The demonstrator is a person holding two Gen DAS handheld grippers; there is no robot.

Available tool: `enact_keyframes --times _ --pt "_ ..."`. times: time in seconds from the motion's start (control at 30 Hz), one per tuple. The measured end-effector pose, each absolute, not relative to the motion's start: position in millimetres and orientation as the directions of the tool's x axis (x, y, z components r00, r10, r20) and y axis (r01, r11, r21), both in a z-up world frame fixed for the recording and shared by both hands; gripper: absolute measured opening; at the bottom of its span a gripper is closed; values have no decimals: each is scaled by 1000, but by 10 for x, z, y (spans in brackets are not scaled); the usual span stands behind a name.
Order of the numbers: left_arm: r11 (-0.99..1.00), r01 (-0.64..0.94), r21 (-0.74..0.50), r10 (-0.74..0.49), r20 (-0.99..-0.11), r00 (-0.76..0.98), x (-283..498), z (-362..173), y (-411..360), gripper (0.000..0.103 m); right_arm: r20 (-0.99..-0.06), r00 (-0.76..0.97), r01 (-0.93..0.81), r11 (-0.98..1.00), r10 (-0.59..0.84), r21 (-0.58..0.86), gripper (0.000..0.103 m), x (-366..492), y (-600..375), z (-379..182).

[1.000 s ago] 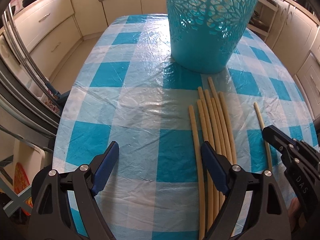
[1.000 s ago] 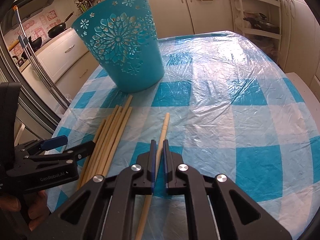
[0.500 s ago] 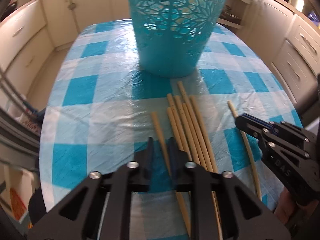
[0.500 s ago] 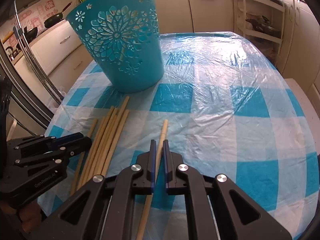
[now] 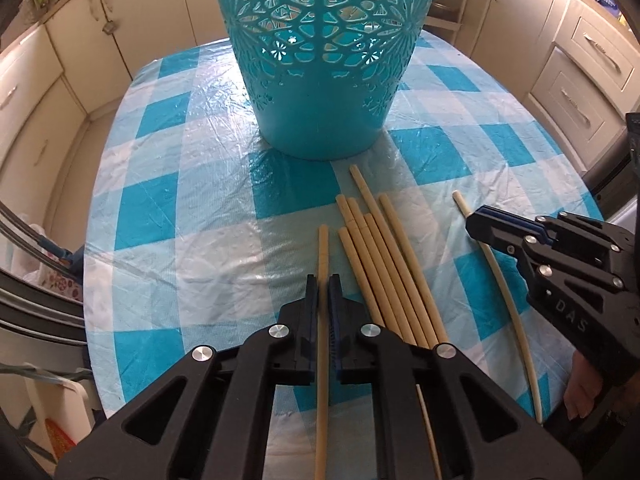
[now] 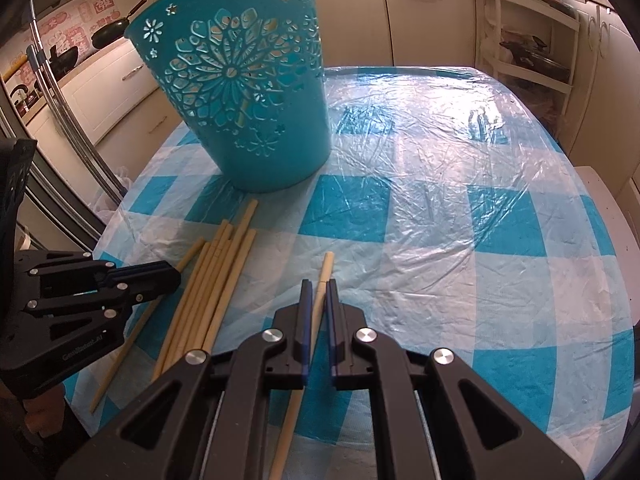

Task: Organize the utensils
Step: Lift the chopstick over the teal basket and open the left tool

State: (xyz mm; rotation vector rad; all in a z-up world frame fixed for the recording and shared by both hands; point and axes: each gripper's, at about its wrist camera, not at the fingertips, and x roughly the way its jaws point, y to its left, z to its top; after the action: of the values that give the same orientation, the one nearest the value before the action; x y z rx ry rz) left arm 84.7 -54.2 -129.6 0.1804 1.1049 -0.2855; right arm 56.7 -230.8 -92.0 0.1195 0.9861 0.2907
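Note:
A teal cut-out basket (image 5: 324, 60) stands upright on the checked table; it also shows in the right wrist view (image 6: 244, 92). Several tan chopsticks (image 5: 384, 264) lie bunched in front of it, also seen from the right wrist (image 6: 216, 280). My left gripper (image 5: 323, 284) is shut on one chopstick (image 5: 322, 252) at the bunch's left. My right gripper (image 6: 317, 290) is shut on a separate chopstick (image 6: 325, 272), right of the bunch. Each gripper shows in the other's view: the right one (image 5: 476, 222), the left one (image 6: 172, 276).
The table has a blue-and-white checked cloth (image 6: 460, 216) under wrinkled plastic. Cream kitchen cabinets (image 5: 580, 64) surround it. A metal rail (image 6: 76, 128) stands off the left edge. A shelf rack (image 6: 528, 32) stands at the back right.
My left gripper went from wide open to shut on the leftmost chopstick and moved nearer the basket. My right gripper stays shut on its chopstick.

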Motion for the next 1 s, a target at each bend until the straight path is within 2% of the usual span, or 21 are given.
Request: enact_keyframes --times 0.2,0.27,0.47,0.67,0.77,0.9,1.0 --pt "946 320 55 -94 -897 433 930 -1300 -624 10 -792 530 -199 952 303 231 7 546 -2317 -931" --pt "940 334 68 -90 -896 436 925 -1298 -666 6 -790 533 -201 952 303 230 7 539 -2314 -932" --pt "939 332 90 -79 -883 462 777 -1247 -658 5 -785 537 -201 950 309 237 7 538 -2324 -932" --pt "946 324 8 -166 -848 504 600 -940 -516 5 -779 532 -194 943 332 270 7 552 -2381 -937" --pt "939 329 -104 -278 -793 543 517 -607 -344 5 -774 529 -188 938 348 293 7 560 -2406 -939" --pt "908 349 -230 -409 -663 627 436 -7 -123 5 -772 530 -187 936 351 297 7 566 -2411 -936" --pt "893 358 -272 -449 -573 686 459 376 -47 5 -769 530 -184 934 357 306 7 569 -2417 -938"
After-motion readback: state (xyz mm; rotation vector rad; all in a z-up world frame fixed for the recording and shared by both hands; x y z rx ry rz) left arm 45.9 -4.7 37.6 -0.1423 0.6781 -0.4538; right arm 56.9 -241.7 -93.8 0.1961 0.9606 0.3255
